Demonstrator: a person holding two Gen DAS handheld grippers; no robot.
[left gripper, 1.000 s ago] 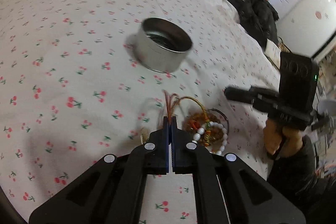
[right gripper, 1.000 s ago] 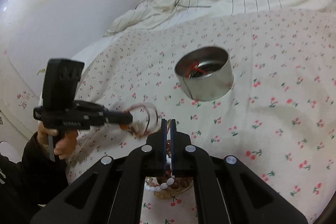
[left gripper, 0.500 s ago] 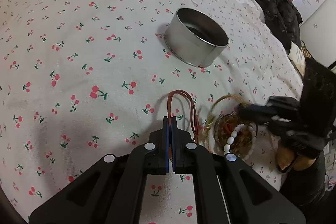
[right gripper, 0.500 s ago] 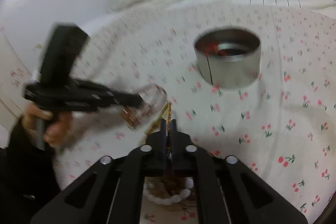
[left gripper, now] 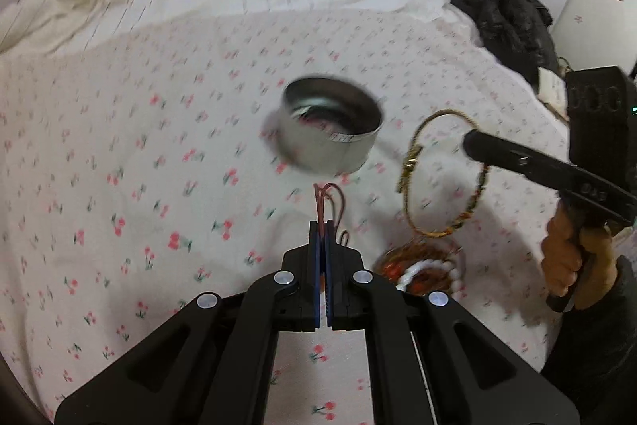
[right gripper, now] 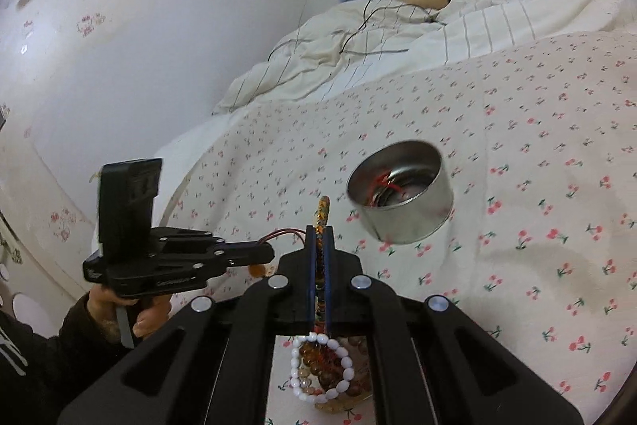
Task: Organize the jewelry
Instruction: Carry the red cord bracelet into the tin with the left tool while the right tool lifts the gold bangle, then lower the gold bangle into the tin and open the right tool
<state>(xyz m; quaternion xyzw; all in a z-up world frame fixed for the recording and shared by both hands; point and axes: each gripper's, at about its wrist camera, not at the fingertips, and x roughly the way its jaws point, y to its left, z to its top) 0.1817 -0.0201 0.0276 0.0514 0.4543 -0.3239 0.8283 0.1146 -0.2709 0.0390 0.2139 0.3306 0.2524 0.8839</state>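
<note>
A round metal tin (left gripper: 330,134) stands on the cherry-print bedsheet; it also shows in the right wrist view (right gripper: 400,192) with red cord inside. My left gripper (left gripper: 322,224) is shut on a thin red-brown cord bracelet (left gripper: 328,200), lifted above the sheet short of the tin. My right gripper (right gripper: 320,230) is shut on a gold braided bangle (left gripper: 446,174), held in the air right of the tin; the bangle (right gripper: 322,214) stands edge-on between my fingers. A pile of beaded bracelets (right gripper: 324,365) with a white bead ring lies below both grippers.
A rumpled striped duvet (right gripper: 398,38) lies at the head of the bed with a thin cable on it. Black clothing (left gripper: 509,22) is heaped at the bed's right side. A wall (right gripper: 119,46) runs along the left.
Both grippers rose from the bracelet pile. The right gripper lifted the gold bangle clear into the air. The left gripper carried the red cord bracelet up and toward the tin.
</note>
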